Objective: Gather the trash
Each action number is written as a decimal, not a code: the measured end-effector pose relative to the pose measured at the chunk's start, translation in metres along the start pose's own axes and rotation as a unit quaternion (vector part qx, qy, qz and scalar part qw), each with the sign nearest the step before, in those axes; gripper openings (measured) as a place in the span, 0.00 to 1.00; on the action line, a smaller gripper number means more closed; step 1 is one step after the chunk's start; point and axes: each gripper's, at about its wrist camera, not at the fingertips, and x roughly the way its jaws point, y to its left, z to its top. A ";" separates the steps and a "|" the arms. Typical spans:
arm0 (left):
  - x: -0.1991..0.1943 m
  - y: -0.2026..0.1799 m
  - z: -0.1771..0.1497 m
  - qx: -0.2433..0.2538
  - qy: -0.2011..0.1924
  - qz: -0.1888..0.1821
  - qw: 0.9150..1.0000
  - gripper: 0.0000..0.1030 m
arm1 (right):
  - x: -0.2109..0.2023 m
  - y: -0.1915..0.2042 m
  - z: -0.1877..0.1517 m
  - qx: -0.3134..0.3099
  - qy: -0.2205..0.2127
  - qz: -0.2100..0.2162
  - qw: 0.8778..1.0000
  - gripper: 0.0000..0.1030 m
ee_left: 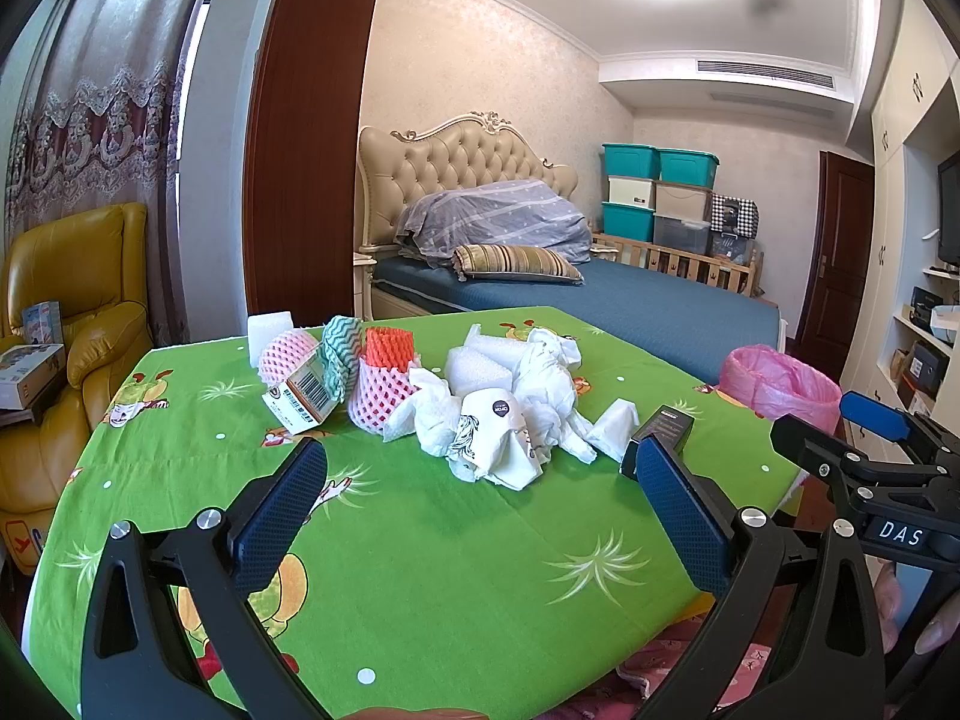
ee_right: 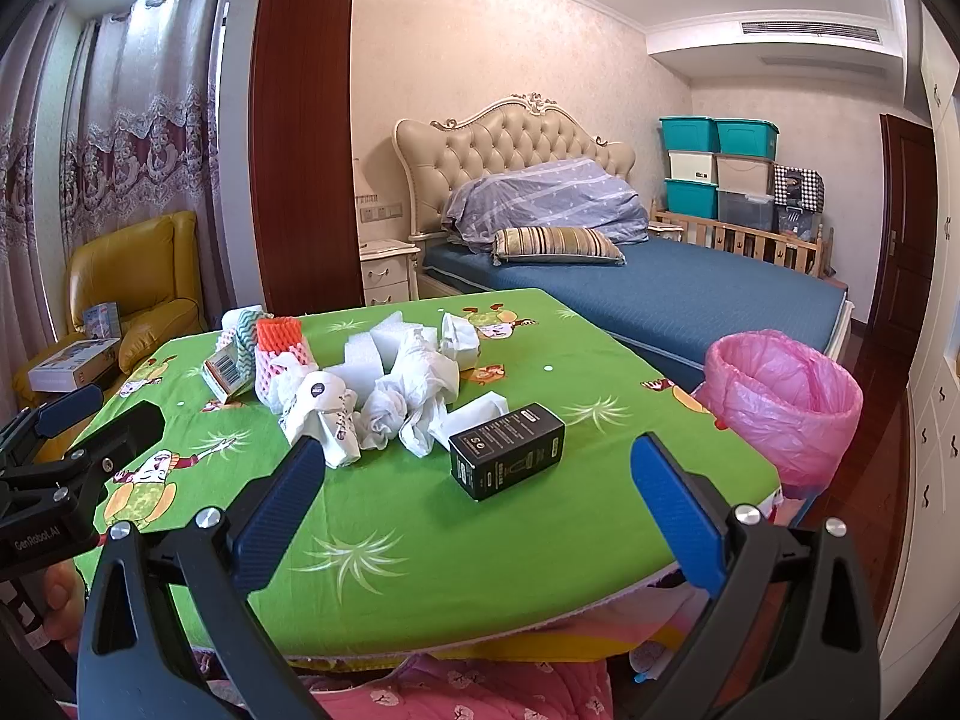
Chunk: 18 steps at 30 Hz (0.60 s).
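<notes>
A pile of trash lies on the green cartoon tablecloth (ee_left: 420, 540): crumpled white paper (ee_left: 528, 396), pink and orange foam fruit nets (ee_left: 384, 384), white foam pieces (ee_left: 480, 366), a small barcode carton (ee_left: 300, 396) and a black box (ee_right: 507, 450). A bin lined with a pink bag (ee_right: 786, 396) stands past the table's right edge. My left gripper (ee_left: 480, 474) is open and empty, hovering short of the pile. My right gripper (ee_right: 474, 480) is open and empty, with the black box between its fingers' line of sight. The pile also shows in the right wrist view (ee_right: 390, 390).
A bed (ee_right: 660, 288) with a blue cover stands behind the table. A yellow armchair (ee_left: 66, 312) with boxes on it is at the left. Stacked storage bins (ee_left: 660, 192) are in the far corner. A brown door panel (ee_left: 306, 138) rises behind the table.
</notes>
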 end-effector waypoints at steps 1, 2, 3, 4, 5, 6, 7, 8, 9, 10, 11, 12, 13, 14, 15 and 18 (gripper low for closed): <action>0.000 0.000 0.000 0.000 0.000 0.000 1.000 0.94 | 0.000 0.000 0.000 0.000 0.000 0.000 1.000 0.96; 0.000 0.000 0.000 0.000 0.000 0.000 1.000 0.94 | 0.000 0.000 0.000 0.000 0.000 0.000 1.000 0.96; -0.001 0.000 0.000 0.000 0.000 0.000 1.000 0.94 | 0.000 0.000 0.000 0.000 0.001 0.000 1.000 0.96; 0.000 0.000 0.000 0.000 0.000 0.000 1.000 0.94 | 0.000 0.000 0.000 0.000 0.000 0.000 1.000 0.96; 0.000 0.000 0.000 0.000 0.000 0.000 1.000 0.94 | 0.000 0.000 0.000 0.000 0.001 0.000 1.000 0.96; 0.000 0.000 0.000 -0.001 0.000 0.000 1.000 0.94 | 0.000 0.000 0.000 0.000 0.001 0.000 1.000 0.96; 0.000 0.000 0.000 -0.001 0.001 0.000 1.000 0.94 | 0.000 -0.001 0.000 0.001 0.001 0.000 1.000 0.96; 0.000 0.000 0.000 -0.001 0.000 0.000 1.000 0.94 | 0.000 -0.001 0.000 0.001 0.001 0.000 1.000 0.96; 0.000 0.000 0.000 -0.001 0.000 0.000 1.000 0.94 | 0.000 -0.001 0.000 0.001 0.001 0.000 1.000 0.96; 0.000 0.000 0.000 -0.001 0.000 0.000 1.000 0.94 | 0.000 0.000 0.000 0.001 0.002 0.000 1.000 0.96; 0.000 0.000 0.000 -0.001 0.000 0.000 1.000 0.94 | 0.000 0.000 0.000 0.001 0.002 0.000 1.000 0.96; 0.000 0.000 0.000 0.000 0.000 0.000 1.000 0.94 | 0.000 0.000 -0.002 0.001 0.002 0.000 1.000 0.96; 0.000 0.000 -0.003 0.000 -0.001 0.000 1.000 0.94 | 0.000 0.000 -0.001 0.001 0.002 0.000 1.000 0.96; 0.001 0.000 -0.002 -0.001 0.000 0.000 1.000 0.94 | 0.000 0.001 -0.002 0.001 0.003 0.000 1.000 0.96; 0.000 0.000 -0.002 -0.001 0.000 0.000 1.000 0.94 | 0.000 0.000 -0.001 0.001 0.003 0.000 1.000 0.96; 0.001 0.001 -0.004 0.001 -0.001 0.000 1.000 0.94 | 0.000 0.000 -0.002 0.002 0.003 0.000 1.000 0.96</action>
